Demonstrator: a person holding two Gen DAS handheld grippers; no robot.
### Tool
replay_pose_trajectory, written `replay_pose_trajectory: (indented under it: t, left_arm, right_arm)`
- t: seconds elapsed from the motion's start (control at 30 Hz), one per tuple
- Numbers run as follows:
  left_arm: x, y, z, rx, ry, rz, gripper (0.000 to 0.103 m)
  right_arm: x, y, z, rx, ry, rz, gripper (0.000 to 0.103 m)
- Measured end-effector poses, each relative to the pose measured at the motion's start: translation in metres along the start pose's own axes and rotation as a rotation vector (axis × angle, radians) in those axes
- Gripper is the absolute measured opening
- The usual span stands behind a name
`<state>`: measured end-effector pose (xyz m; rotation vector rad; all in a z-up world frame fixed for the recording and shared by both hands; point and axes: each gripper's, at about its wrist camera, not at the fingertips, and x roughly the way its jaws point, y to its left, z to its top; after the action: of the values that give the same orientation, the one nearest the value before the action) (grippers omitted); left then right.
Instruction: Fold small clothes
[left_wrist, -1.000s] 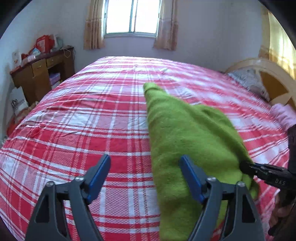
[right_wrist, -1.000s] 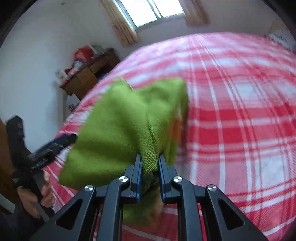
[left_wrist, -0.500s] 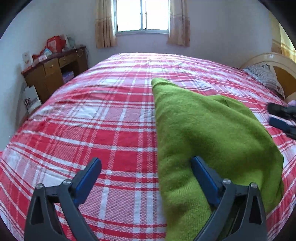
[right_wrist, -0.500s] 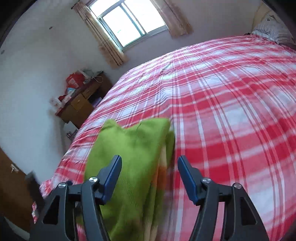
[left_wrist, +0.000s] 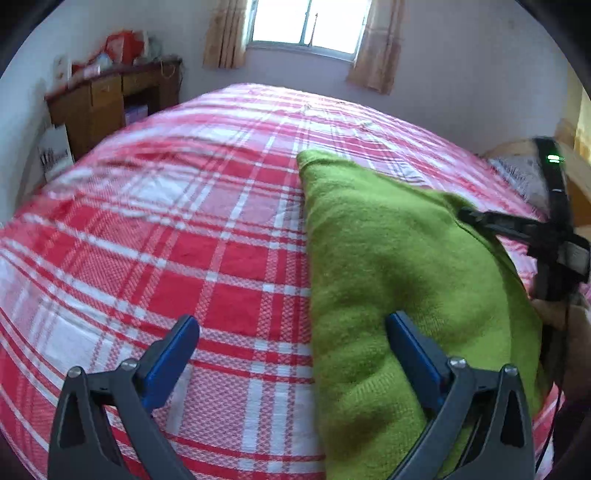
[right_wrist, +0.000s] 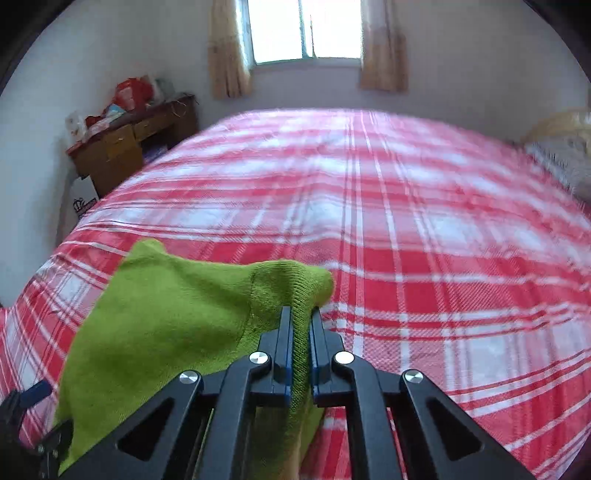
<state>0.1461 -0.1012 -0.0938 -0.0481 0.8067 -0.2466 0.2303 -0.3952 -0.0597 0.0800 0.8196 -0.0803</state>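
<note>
Plaid bedspread (left_wrist: 207, 258), with the green knit garment (left_wrist: 388, 266) lying on its near right part, long axis running near to far. Left gripper (left_wrist: 291, 354): jaws wide, straddling the garment's left edge, nothing held. Right gripper (right_wrist: 300, 325): jaws just closed, now pinched on the garment's right edge fold, so the nearer hand to carry that edge leftward.

Garment (left_wrist: 399, 266) on bed (left_wrist: 207, 236), desk (left_wrist: 110, 103) beyond at left, window (left_wrist: 306, 22) behind.
</note>
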Motion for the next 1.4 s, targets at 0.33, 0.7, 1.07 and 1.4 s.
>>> replay_pose_trajectory:
  t: [0.33, 0.7, 1.07, 1.4]
  left_arm:
    - [0.0, -0.001, 0.002, 0.021, -0.013, 0.006, 0.103]
    - [0.001, 0.029, 0.007, -0.101, 0.074, -0.164, 0.103]
    - [-0.058, 0.018, -0.019, 0.125, 0.036, -0.078, 0.1]
    - [-0.038, 0.042, -0.049, 0.25, 0.048, 0.166, 0.101]
  right_arm:
    - [-0.018, -0.041, -0.017, 0.201, -0.006, 0.123, 0.012]
    - [-0.149, -0.026, -0.137, 0.324, -0.051, 0.326, 0.043]
    - [-0.137, 0.024, -0.162, 0.204, 0.033, 0.233, 0.024]
    - [-0.141, 0.013, -0.191, 0.164, 0.078, 0.216, 0.017]
